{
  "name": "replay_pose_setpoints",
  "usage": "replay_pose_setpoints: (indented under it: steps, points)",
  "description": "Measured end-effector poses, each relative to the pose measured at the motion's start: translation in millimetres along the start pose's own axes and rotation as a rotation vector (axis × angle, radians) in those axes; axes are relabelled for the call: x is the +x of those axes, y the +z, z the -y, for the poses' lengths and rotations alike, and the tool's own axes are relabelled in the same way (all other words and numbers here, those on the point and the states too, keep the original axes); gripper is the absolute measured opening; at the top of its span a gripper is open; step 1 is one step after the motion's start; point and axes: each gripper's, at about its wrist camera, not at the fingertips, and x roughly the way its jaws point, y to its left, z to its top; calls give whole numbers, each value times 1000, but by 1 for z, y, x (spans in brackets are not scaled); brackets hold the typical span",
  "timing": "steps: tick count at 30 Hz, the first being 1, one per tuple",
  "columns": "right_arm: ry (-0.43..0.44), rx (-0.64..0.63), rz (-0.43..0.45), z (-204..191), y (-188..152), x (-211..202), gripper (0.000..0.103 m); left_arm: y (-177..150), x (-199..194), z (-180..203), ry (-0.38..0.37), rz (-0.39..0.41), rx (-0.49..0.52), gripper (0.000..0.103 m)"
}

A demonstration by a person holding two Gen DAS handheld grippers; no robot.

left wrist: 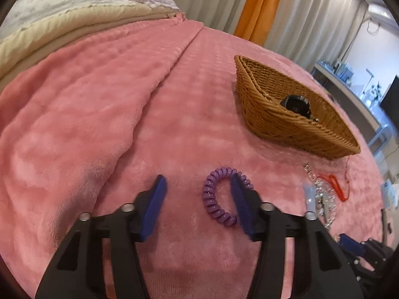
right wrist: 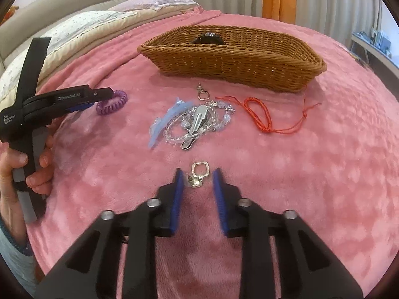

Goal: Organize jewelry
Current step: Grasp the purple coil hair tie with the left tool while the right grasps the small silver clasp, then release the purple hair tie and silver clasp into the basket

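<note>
A purple coil hair tie [left wrist: 214,199] lies on the pink blanket [left wrist: 124,99]. My left gripper [left wrist: 197,178] is open over it: the right finger stands inside the coil's loop, the left finger well outside, and neither pad presses on it. In the right wrist view a small silver square-ring clasp [right wrist: 198,174] lies between the fingers of my right gripper [right wrist: 197,172], which is open with a gap on both sides. The wicker basket [right wrist: 224,62] stands beyond, with a black watch [right wrist: 209,38] in it.
A pile of clear bead bracelets [right wrist: 219,119], a silver hair clip [right wrist: 197,124], a pale blue clip [right wrist: 164,122] and another silver clasp [right wrist: 202,93] lies before the basket. A red cord [right wrist: 261,117] lies to their right. Folded bedding [left wrist: 62,20] is at the back left.
</note>
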Motion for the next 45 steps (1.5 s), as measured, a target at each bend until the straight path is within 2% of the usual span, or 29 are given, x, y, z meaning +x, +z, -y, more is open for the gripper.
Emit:
replay_pose_setpoints:
  steps: [2, 3, 4, 11, 21, 28, 37, 45]
  points:
    - [1, -10, 5, -1, -1, -1, 13, -1, 2, 4, 4, -8, 27, 21]
    - [2, -15, 8, -2, -1, -2, 13, -2, 2, 6, 8, -8, 34, 17]
    - [4, -16, 10, -2, -2, -3, 13, -2, 2, 7, 1, -8, 43, 10]
    - [41, -8, 44, 2, -5, -12, 9, -12, -13, 20, -58, 11, 98, 9]
    - [82, 25, 89, 10, -6, -22, 9, -35, -44, 33, -137, 60, 94, 9]
    - [150, 83, 138, 22, -2, -36, 9, -43, -69, 46, -180, 116, 111, 9]
    - [192, 132, 193, 39, 17, -62, 9, -30, -100, 80, -224, 182, 179, 9]
    - [122, 127, 253, 52, 64, -81, 9, 12, -108, 114, -228, 241, 236, 9]
